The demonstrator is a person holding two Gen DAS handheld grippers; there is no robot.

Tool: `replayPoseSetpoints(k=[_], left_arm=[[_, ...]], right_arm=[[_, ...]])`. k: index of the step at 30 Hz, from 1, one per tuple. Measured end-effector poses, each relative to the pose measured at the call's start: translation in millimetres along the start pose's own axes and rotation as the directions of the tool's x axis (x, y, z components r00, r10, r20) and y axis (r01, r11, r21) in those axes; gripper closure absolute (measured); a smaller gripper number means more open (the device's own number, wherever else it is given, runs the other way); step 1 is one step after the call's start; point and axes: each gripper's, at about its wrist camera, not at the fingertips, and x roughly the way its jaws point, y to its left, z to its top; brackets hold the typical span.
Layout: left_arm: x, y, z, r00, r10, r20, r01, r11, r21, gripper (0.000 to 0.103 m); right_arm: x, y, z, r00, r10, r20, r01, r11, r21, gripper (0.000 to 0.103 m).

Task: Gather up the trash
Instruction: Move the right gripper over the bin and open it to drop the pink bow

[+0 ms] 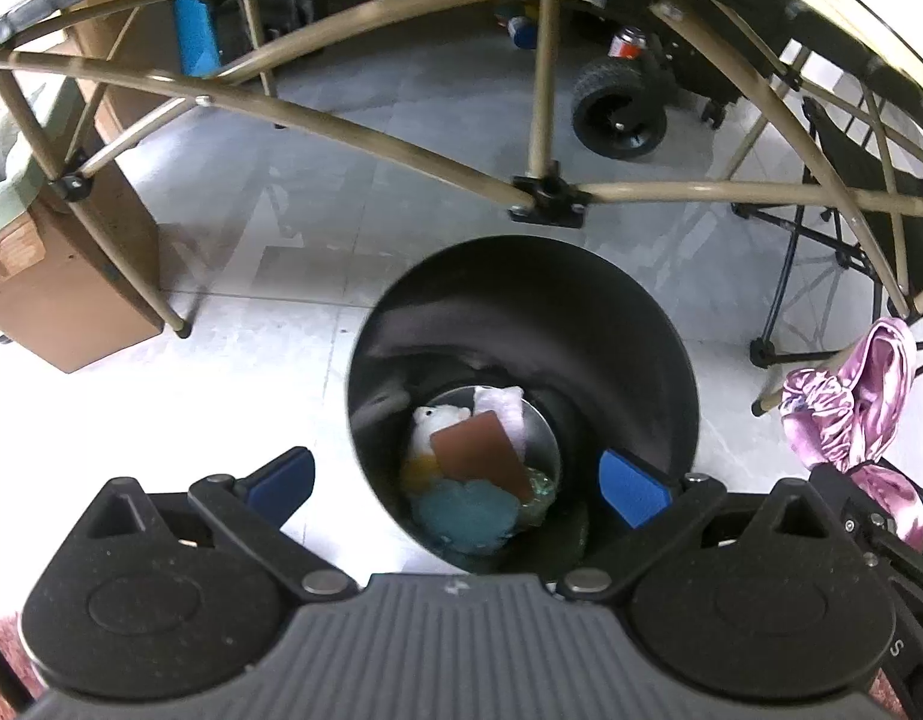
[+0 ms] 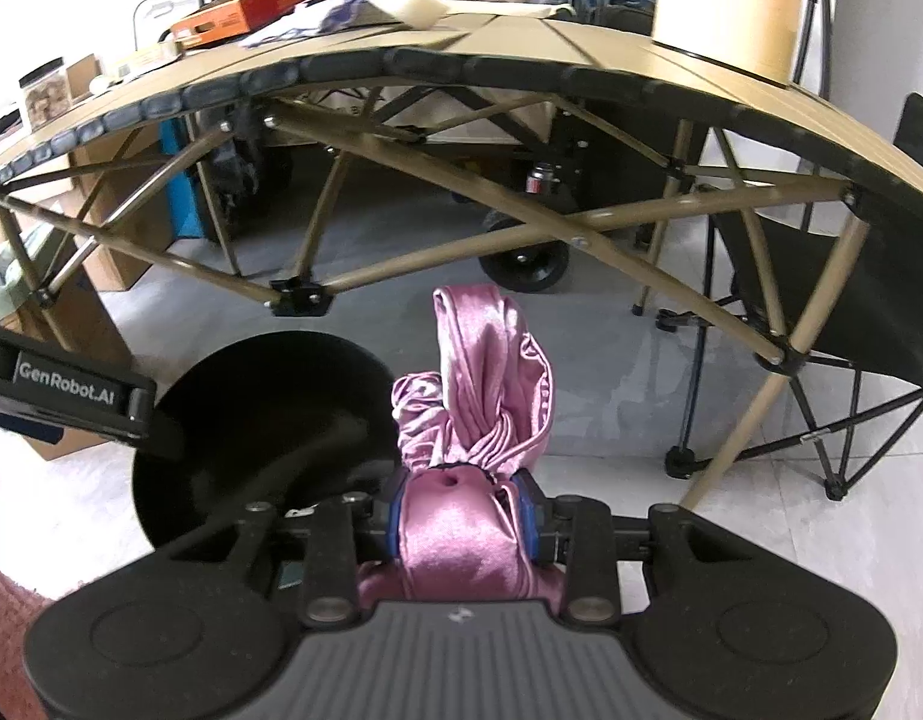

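The right gripper [image 2: 461,510] is clamping a pink satin cloth [image 2: 479,396], carrying it right of the black bin [image 1: 521,360]. The left gripper [image 1: 455,480] is hanging wide open and empty above the bin mouth. Risk: loose folds snagging the rim, dropping outside.

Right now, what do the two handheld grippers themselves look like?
Both match: the left gripper and right gripper have blue finger pads, black linkages with silver pivot pins and a ribbed grey body. White "GenRobot.AI" lettering marks the left one's side.
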Motion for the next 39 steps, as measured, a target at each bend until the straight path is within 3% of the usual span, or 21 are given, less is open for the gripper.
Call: replayPoseSetpoints(k=[22, 39], left_arm=[[-15.1, 72.2, -3.9, 1.0, 0.009, 0.023, -0.006, 0.994, -0.108, 0.0], [-14.0, 121.5, -10.6, 0.999, 0.029, 0.015, -0.026, 0.984, -0.176, 0.0]], right_arm=[[11.5, 80.9, 17.6, 0.993, 0.111, -0.037, -0.115, 0.988, -0.101, 0.069], [37.3, 121.9, 23.8, 0.986, 0.119, -0.117, -0.133, 0.984, -0.121, 0.069]])
